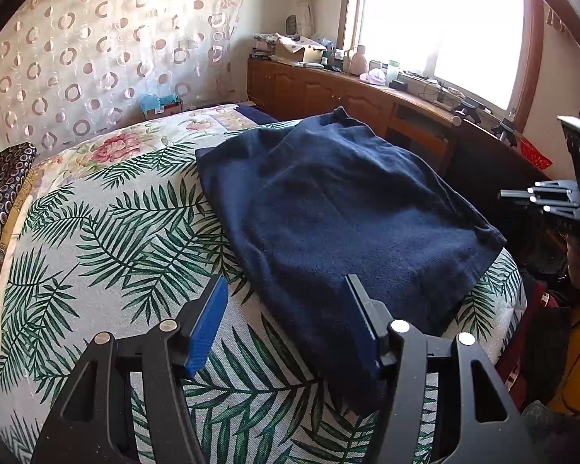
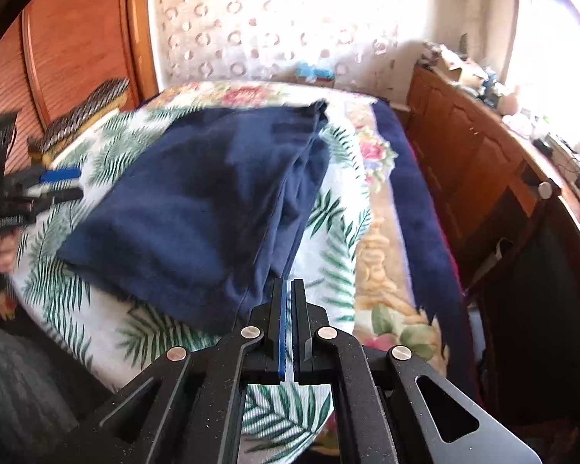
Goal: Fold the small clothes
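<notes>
A navy blue garment [image 1: 340,208] lies spread flat on the bed's leaf-print cover [image 1: 108,239]. In the right wrist view the garment [image 2: 197,208] shows a folded edge along its right side. My left gripper [image 1: 286,282] is open just above the garment's near edge. Its right finger [image 1: 361,309] overlaps the cloth and nothing is pinched between its blue pads. My right gripper [image 2: 288,284] is shut and empty, its tips just off the garment's near right corner. From the left wrist view, the right gripper [image 1: 537,201] hovers beyond the bed's right edge. The right wrist view shows the left gripper [image 2: 58,181] at the garment's left side.
A wooden cabinet [image 1: 328,89] with a cluttered top runs under the bright window. A ring-patterned curtain [image 1: 96,58] hangs behind the bed. Dark patterned bedding [image 1: 0,201] lies at the bed's left side. A dark blue blanket border [image 2: 417,208] runs along the right. A hand [image 2: 4,255] holds the left gripper.
</notes>
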Tool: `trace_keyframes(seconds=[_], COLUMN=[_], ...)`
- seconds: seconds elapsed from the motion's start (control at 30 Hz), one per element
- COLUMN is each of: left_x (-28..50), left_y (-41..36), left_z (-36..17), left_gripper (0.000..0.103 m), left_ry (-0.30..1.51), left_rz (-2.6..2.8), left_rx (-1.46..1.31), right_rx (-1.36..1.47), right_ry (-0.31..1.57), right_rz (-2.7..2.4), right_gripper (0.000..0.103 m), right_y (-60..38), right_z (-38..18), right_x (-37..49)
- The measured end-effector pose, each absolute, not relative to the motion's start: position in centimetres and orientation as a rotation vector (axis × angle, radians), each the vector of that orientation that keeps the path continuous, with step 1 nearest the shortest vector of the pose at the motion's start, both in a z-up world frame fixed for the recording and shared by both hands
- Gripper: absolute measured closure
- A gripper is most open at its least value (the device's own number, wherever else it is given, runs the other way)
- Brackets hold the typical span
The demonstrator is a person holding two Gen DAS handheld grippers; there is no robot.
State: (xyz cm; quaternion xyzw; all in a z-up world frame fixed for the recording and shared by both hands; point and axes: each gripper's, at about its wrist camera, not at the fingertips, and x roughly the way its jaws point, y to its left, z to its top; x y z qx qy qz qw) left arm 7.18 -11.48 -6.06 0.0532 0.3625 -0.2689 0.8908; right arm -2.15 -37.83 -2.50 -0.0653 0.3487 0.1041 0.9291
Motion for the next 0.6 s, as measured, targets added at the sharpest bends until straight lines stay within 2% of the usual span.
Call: trace_keyframes(seconds=[0.03, 0.17, 0.2, 0.27, 0.37, 0.5, 0.6], left_x=[7.2, 7.2, 7.3, 7.4, 7.5, 7.7, 7.7], left_y=[-11.6, -11.8, -11.8, -11.9, -12.0, -11.9, -11.8], left_z=[-6.1, -6.3, -6.4, -6.7, -7.3, -8.1, -8.6], left_gripper=[0.041, 0.041, 0.041, 0.041, 0.041, 0.041, 0.041], left_ry=[0.754, 0.761, 0.767, 0.780, 0.803, 0.836, 0.861], left_rz=[-0.559, -0.563, -0.565, -0.568, -0.567, -0.566, -0.566], left_rx=[0.114, 0.121, 0.121, 0.124, 0.135, 0.125, 0.117], right_rx=[-0.130, -0.116, -0.110, -0.088, -0.080, -0.086, -0.068], right_ry=[0.705, 0.698, 0.702, 0.706, 0.739, 0.770, 0.790], right_rz=[0.212, 0.228, 0.232, 0.254, 0.259, 0.228, 0.214], right_gripper=[0.102, 0.087, 0.077, 0.064, 0.059, 0.056, 0.049], right_y=[-37.5, -36.0, -35.6, -35.1, -34.5, -34.7, -35.1], right_z=[-2.4, -2.8, -3.1, -3.9, -5.2, -6.4, -6.7], right_x=[-2.1, -1.4, -1.1, -0.6, 0.5, 0.8, 1.0])
